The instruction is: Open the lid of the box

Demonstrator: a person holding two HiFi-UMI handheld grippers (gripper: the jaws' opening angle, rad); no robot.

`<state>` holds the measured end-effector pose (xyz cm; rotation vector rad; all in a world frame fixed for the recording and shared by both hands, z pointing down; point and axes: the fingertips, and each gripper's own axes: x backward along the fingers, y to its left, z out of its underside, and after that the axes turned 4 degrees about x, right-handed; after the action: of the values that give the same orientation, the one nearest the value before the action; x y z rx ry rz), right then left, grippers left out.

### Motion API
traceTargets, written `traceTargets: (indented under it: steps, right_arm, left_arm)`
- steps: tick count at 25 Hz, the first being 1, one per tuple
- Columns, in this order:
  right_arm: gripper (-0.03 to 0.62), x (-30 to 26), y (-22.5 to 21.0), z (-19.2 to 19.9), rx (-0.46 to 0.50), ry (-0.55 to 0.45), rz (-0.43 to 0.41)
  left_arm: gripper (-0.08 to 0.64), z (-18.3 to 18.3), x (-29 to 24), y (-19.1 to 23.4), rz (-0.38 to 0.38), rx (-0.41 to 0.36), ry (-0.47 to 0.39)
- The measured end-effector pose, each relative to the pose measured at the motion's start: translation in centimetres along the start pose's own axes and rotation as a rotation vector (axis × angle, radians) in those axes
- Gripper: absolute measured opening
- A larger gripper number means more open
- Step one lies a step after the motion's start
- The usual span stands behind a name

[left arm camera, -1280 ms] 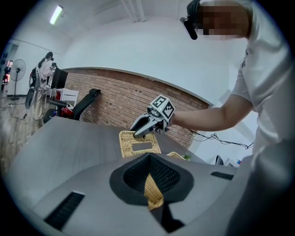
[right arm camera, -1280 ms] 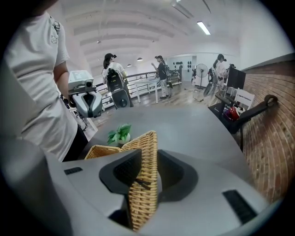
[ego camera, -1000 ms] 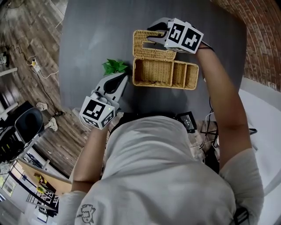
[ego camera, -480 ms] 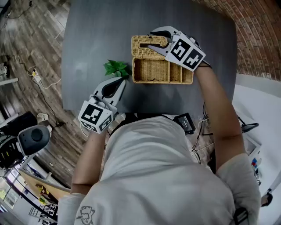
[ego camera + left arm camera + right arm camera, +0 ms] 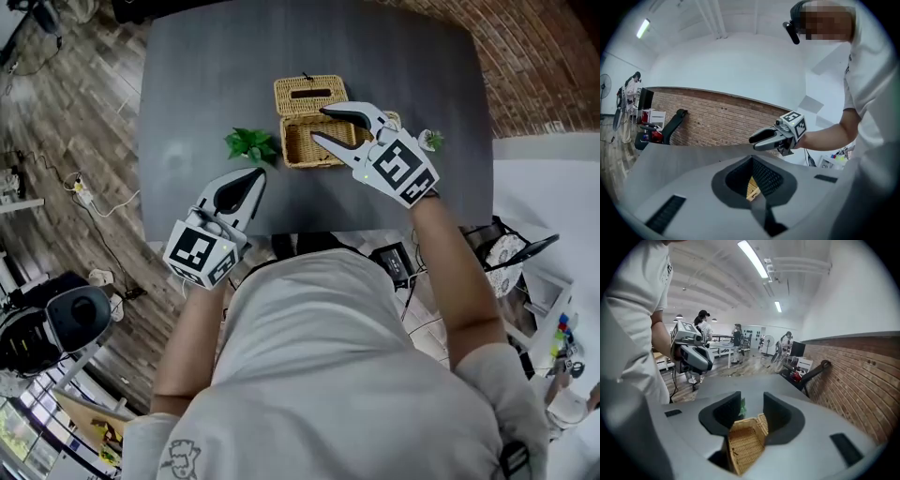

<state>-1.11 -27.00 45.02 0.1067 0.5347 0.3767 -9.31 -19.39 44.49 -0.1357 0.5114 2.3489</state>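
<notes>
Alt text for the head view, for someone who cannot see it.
An open wicker box sits on a dark table, its lid flipped back behind it. The right gripper hovers over it, its fingers apart, empty and just closed a little further; the left gripper, shut, hangs near a green plant.

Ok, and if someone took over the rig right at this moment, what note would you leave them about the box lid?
Tongs: the right tongs are open above the wicker box; they have just been closing a little, with nothing between them. The left tongs are shut and empty, by the near edge of the table.
Things: the box sits mid-table, the lid lies flat behind it, and the plant is to its left.
Done: the lid is open.
Left: probably nothing beyond moving both tongs clear.
</notes>
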Motion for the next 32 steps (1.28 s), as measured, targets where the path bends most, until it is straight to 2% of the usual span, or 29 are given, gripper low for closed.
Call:
traceTargets:
  steps: [7, 12, 19, 24, 29, 32]
  right_arm:
    - [0.129, 4.3, 5.8, -2.3, -0.021, -0.067, 0.125]
    - [0.114, 6.5, 10.0, -2.5, -0.064, -0.110, 0.199]
    - [0.054, 10.2, 13.9, -4.1, -0.049, -0.136, 0.244]
    - [0.043, 12.8, 15.4, -5.1, -0.067, -0.179, 0.263]
    - [0.023, 15.6, 16.6, -5.2, -0.070, -0.228, 0.250]
    - [0.010, 17.5, 17.4, -4.7, -0.069, -0.242, 0.227]
  left_arm:
    - [0.011, -0.9, 3.1, -2.2, 0.045, -0.060, -0.035]
    - [0.011, -1.2, 5.1, -3.9, 0.070, -0.090, -0.055]
    - [0.011, -1.5, 7.3, -7.2, 0.110, -0.117, -0.071]
    - [0.011, -1.5, 7.9, -9.4, 0.103, -0.114, -0.089]
    - [0.011, -2.0, 7.8, -12.6, 0.092, -0.137, -0.099]
    - [0.011, -2.0, 7.7, -14.8, 0.078, -0.122, -0.108]
